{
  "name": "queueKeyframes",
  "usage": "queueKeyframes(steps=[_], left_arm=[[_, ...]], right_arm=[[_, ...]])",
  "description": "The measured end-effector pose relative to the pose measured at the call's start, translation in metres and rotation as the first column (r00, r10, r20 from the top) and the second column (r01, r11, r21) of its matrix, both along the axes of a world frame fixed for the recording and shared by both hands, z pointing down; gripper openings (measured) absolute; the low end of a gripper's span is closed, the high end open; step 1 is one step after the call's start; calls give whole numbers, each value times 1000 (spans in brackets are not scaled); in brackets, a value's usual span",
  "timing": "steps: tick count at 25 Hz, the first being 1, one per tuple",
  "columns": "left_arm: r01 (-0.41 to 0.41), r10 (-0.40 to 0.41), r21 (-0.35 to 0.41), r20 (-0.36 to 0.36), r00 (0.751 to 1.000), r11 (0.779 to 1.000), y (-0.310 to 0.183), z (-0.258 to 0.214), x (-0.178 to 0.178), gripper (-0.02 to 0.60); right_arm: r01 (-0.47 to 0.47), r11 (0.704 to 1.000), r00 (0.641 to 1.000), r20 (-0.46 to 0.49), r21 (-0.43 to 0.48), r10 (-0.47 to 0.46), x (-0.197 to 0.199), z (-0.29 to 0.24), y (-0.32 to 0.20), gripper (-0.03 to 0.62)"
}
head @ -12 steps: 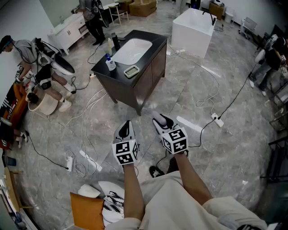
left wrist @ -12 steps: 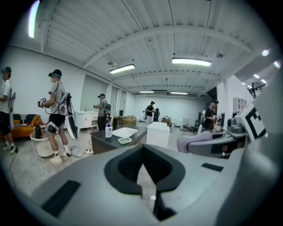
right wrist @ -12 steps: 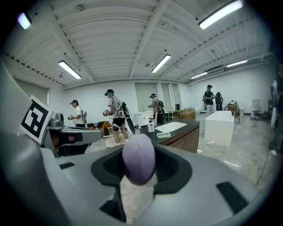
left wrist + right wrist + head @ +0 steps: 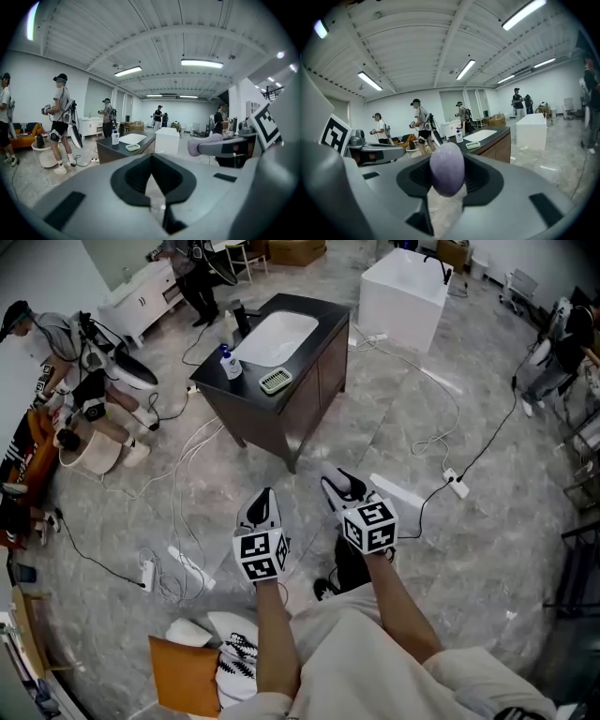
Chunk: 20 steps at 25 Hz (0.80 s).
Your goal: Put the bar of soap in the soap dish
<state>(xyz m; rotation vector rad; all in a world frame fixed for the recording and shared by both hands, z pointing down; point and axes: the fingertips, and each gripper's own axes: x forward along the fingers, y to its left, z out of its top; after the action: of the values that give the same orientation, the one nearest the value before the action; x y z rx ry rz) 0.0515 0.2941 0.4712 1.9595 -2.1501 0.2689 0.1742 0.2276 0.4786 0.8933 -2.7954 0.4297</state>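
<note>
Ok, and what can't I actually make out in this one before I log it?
Bar of soap: head view, hidden by the right gripper shut on it; right gripper view, near end hidden between the jaws.
Soap dish: every view, too small to tell whether it is empty.
Bottle by the sink: head view, label too small to read.

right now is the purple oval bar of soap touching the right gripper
Touching. The right gripper view shows the soap clamped in the right gripper.
</note>
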Motion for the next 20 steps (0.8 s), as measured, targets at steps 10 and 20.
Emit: queueKeyframes(steps=[10, 20], left_arm=[[36, -36, -4, 7, 999, 999, -56, 0, -53, 6], [27, -27, -4, -13, 1000, 1000, -156, -1, -110, 6]], right_arm=[[26, 1000, 1000, 8, -12, -26, -47, 9, -63, 155], [54, 998, 998, -25, -16, -54, -105, 10, -157, 155]])
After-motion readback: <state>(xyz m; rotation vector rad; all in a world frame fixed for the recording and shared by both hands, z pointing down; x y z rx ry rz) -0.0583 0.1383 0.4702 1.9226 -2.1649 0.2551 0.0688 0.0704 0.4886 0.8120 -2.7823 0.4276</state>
